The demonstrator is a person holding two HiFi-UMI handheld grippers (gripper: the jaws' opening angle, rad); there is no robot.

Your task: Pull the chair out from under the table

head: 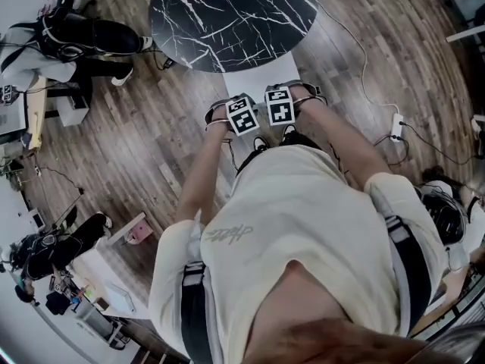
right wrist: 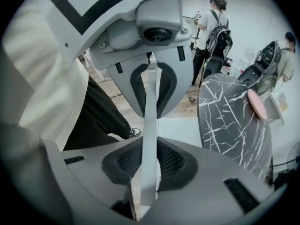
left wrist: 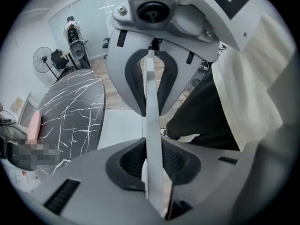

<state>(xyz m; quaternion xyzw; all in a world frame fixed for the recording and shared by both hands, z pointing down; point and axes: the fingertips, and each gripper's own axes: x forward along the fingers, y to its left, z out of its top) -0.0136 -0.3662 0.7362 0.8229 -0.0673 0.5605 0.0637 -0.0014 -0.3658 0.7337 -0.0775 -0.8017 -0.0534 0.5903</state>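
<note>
A white chair point(head: 260, 72) stands pushed in at the edge of a round black marble table point(head: 227, 14). Its thin white back panel point(left wrist: 152, 135) runs upright between both grippers' jaws. My left gripper point(head: 241, 117) and right gripper point(head: 280, 106) sit side by side on the top of the chair back, facing each other. In the left gripper view the dark pads point(left wrist: 132, 162) of my left gripper point(left wrist: 153, 165) press on the panel. The right gripper point(right wrist: 148, 165) clamps the same panel point(right wrist: 150, 125) the same way. Each view shows the other gripper farther along the edge.
The floor is wood planks with cables and a white power strip point(head: 396, 125) at the right. A person point(head: 83, 35) sits at the left, others stand beyond the table point(right wrist: 213, 25). A pink object point(right wrist: 257, 104) lies on the table. A fan point(left wrist: 42, 57) stands far back.
</note>
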